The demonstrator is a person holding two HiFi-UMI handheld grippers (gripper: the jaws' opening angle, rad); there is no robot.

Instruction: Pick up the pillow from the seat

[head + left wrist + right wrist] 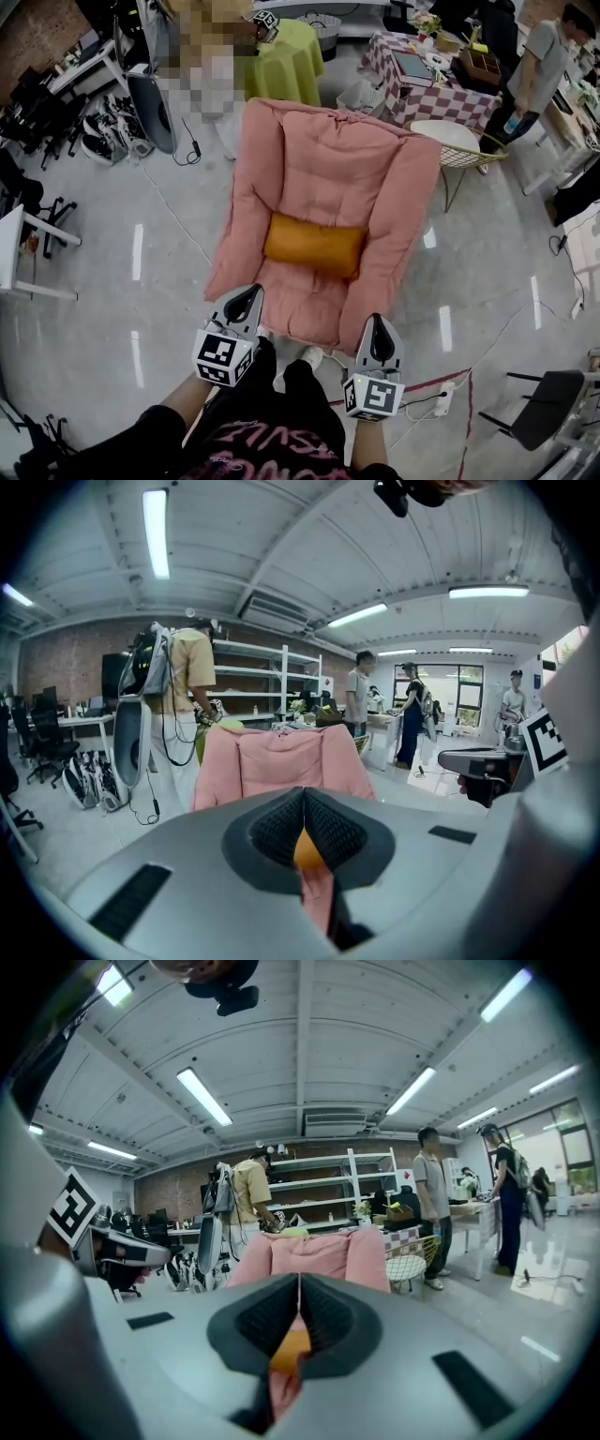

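An orange pillow [315,245] lies across the seat of a pink padded armchair [323,159]. My left gripper [246,298] hovers at the front left corner of the seat, shut and holding nothing. My right gripper [381,336] hangs by the front of the right armrest, also shut and holding nothing. Both stop short of the pillow. In the left gripper view the pillow [307,849] shows as an orange sliver behind the closed jaws, with the armchair [281,761] beyond. The right gripper view shows the pillow [291,1348] and the armchair [314,1252] the same way.
A person [539,66] stands at the back right by a checkered table [427,84]. A white wire chair [459,142] stands beside the armchair's right side. A green-clothed round table [286,58] is behind it. A power strip and cable [442,398] lie on the floor at my right.
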